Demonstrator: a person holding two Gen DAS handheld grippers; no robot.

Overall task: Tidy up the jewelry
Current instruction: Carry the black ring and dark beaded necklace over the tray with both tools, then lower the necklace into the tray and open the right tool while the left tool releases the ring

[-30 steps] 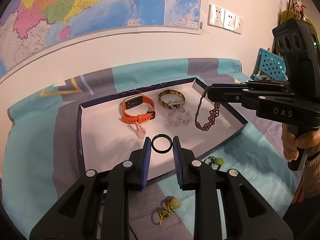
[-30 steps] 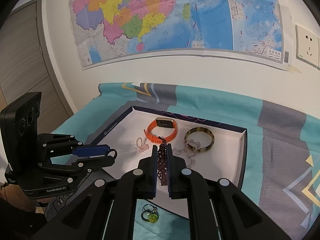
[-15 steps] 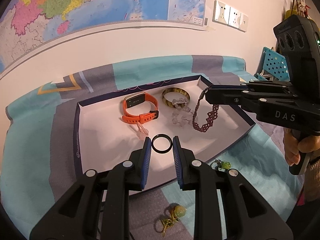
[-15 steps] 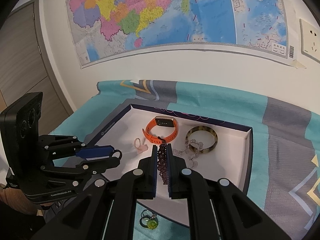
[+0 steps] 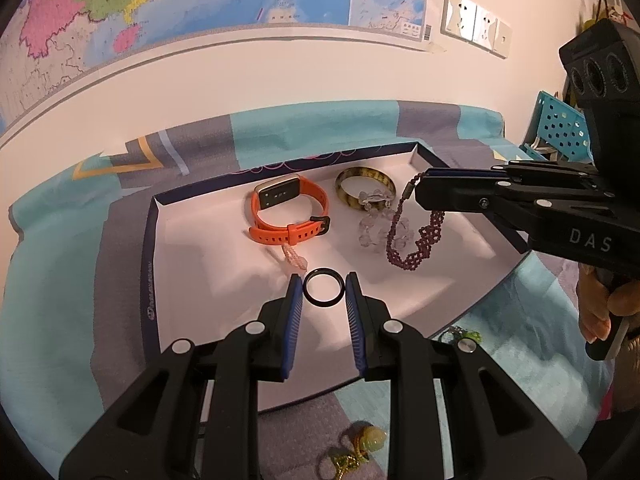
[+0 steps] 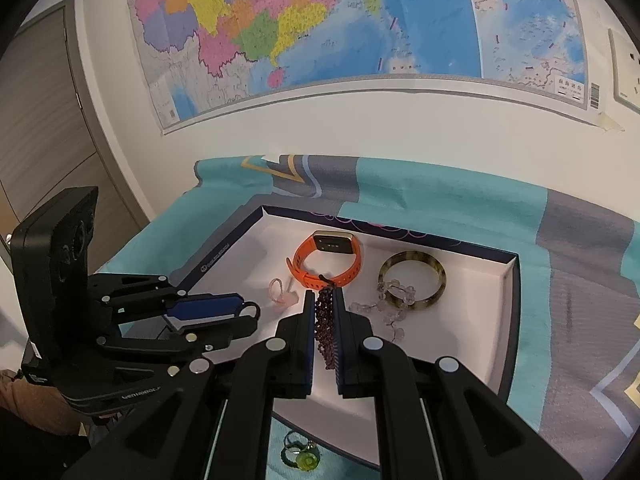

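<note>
Jaws of the left gripper [image 5: 323, 294] are clamped on a black ring [image 5: 323, 293], its blue pads pressing the ring's two sides above the near part of the tray [image 5: 188, 264]. Jaws of the right gripper [image 6: 323, 312] are pressed together on a purple beaded bracelet [image 5: 416, 246], which hangs from them in a loop over the right side of the tray; in the left wrist view its clasp end pokes out past the fingertips. White letters "DAS" are printed on the right gripper's body, and a hand [image 5: 600, 312] grips its handle at the far right. The left gripper's body carries small pale lettering that I cannot read for sure.

Inside the white tray, with its dark blue rim, lie an orange watch [image 5: 290, 214] at the far middle, a mottled brown bangle [image 5: 366, 188] to its right, a clear bead bracelet [image 5: 378, 224] touching the bangle's near edge, and a small pink piece [image 5: 294, 258] just near the watch strap. A small logo with tiny writing runs along the tray's left rim, too small to read.

The tray sits on a teal and grey cloth [image 5: 60, 280]. On the cloth, near the tray's near edge, are a green ring [image 6: 304, 460] and a gold trinket with a pale bead [image 5: 360, 448]. A map [image 6: 360, 20] with unreadable small print hangs on the wall, with sockets [image 5: 476, 28] to its right.
</note>
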